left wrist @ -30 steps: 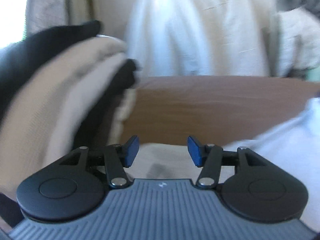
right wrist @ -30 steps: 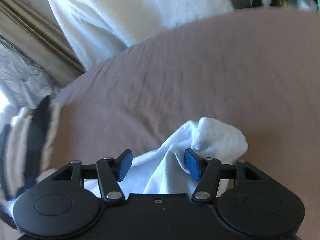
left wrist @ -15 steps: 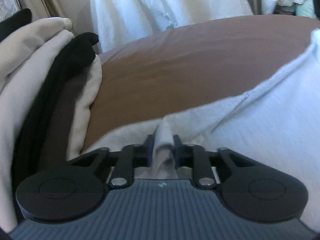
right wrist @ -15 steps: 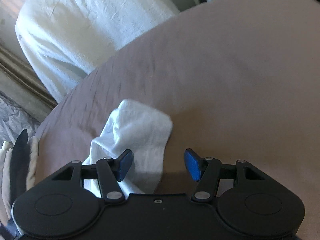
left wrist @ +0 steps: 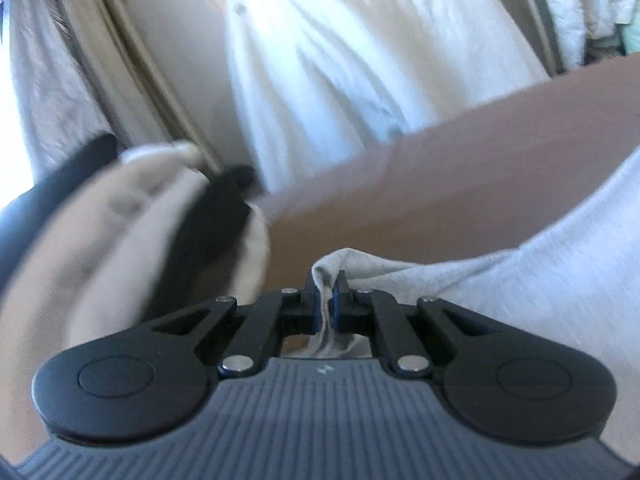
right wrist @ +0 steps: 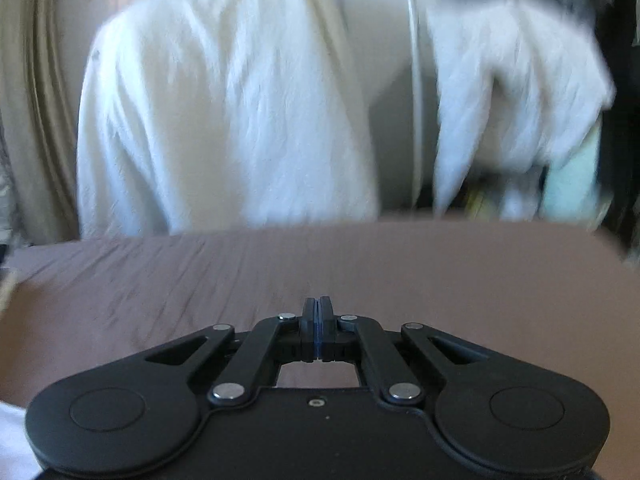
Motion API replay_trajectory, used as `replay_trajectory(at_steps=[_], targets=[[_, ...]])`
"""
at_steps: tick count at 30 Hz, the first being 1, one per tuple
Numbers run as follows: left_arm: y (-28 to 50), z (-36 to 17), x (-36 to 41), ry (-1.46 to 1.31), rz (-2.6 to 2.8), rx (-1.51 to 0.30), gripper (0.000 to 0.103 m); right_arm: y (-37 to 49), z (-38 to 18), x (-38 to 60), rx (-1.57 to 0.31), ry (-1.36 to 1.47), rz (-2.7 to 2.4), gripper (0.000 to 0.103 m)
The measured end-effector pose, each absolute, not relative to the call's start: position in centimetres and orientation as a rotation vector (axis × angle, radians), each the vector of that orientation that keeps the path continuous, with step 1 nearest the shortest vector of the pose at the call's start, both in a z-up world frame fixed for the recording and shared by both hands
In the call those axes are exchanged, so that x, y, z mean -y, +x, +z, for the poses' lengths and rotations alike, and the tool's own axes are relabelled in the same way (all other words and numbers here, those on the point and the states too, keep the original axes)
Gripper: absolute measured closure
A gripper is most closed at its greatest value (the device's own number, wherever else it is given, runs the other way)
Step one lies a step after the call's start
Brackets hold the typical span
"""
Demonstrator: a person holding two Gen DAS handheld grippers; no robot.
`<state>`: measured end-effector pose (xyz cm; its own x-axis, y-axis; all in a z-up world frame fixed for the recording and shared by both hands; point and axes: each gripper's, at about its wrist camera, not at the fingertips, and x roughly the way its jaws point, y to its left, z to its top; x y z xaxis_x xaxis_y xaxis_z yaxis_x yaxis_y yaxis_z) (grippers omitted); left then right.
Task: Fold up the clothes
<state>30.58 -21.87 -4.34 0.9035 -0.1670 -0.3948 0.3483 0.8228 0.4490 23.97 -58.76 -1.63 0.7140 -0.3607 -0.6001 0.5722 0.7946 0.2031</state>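
Left gripper (left wrist: 327,296) pinching corner of pale grey garment (left wrist: 520,280) over brown bedsheet (left wrist: 460,184); right gripper (right wrist: 318,320) pressed together, nothing visible between.

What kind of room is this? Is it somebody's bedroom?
Probably a bedroom or laundry corner at home, though I can't be sure. A brown sheet covers a wide soft surface like a bed, white clothes hang behind it, and a stack of folded clothes sits at one side.
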Motion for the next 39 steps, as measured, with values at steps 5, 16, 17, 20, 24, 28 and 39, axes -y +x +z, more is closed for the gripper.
replay_trajectory(at_steps=[5, 16, 17, 20, 24, 28, 39], targets=[[33.6, -4.5, 21.9, 0.486, -0.244, -0.451, 0.097, 22.8, -5.6, 61.2, -0.677, 0.662, -0.429, 0.039], [34.9, -8.7, 20.1, 0.463, -0.296, -0.606, 0.098, 25.7, -11.5, 57.5, -0.689, 0.716, -0.462, 0.043], [34.9, -8.8, 20.0, 0.458, -0.3, -0.606, 0.098, 26.2, -11.1, 56.9, -0.692, 0.668, -0.475, 0.066], [35.0, -8.5, 20.2, 0.44, -0.302, -0.604, 0.098, 27.3, -9.0, 55.2, -0.687, 0.479, -0.516, 0.097], [35.0, -7.7, 19.8, 0.404, -0.317, -0.599, 0.098, 26.3, -4.8, 54.1, -0.598, 0.297, -0.605, 0.098], [34.5, -6.6, 20.1, 0.373, -0.353, -0.577, 0.098, 24.8, 0.7, 52.0, -0.473, 0.08, -0.663, 0.099], [35.5, -8.2, 21.8, 0.446, -0.311, -0.615, 0.094, 32.3, -3.5, 49.2, -0.687, -0.37, -0.82, 0.089]])
